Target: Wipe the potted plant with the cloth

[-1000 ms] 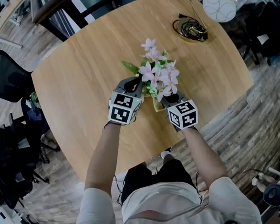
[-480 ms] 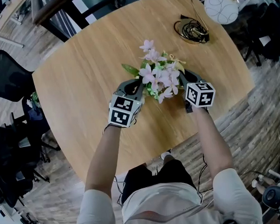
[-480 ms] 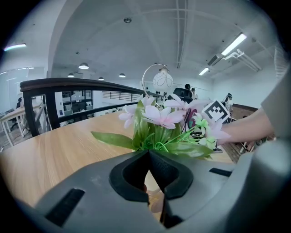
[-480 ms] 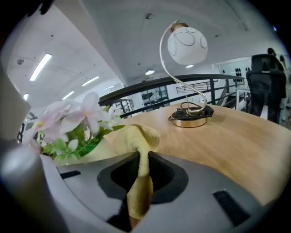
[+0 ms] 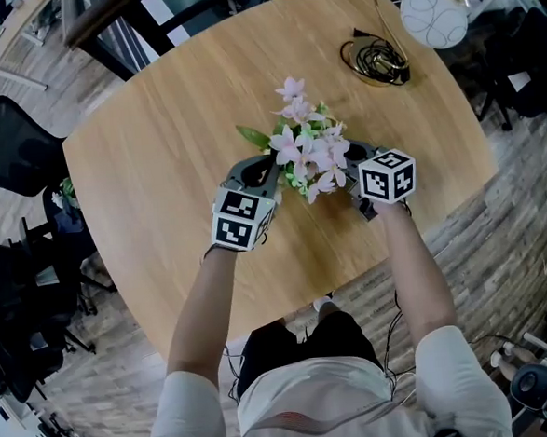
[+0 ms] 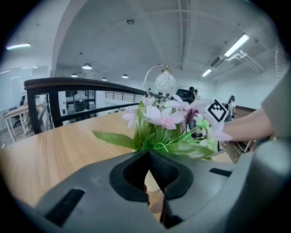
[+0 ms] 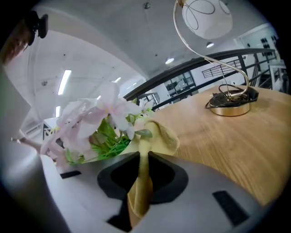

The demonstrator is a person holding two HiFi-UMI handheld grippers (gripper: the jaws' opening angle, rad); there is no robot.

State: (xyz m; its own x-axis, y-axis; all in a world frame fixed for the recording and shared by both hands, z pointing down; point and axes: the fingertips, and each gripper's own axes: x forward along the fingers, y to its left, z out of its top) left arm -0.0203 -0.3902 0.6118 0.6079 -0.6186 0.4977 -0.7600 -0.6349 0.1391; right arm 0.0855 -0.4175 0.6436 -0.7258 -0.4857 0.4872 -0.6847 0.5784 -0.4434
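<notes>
Table (image 5: pixel 156 146) wooden, round-cornered (lamp (image 5: pixel 432 15) at far edge); left gripper (image 6: pixel 148 154) jaws together by potted plant (image 5: pixel 311 147); right gripper (image 7: pixel 141 157) clamps cloth (image 7: pixel 160 134).

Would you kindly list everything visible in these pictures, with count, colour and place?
Table: one, light wood, fills the scene.
Potted plant: one, pink flowers and green leaves, table's middle.
Cloth: one, yellow, pressed to the plant.
Lamp: one, white globe on a gold stem, table's far right.
Cable: one coil, black, at the lamp's base.
Chair: one, black, left of the table.
Left gripper: grey, fingers seemingly closed on the plant's pot.
Right gripper: grey, fingers pinching the cloth.
</notes>
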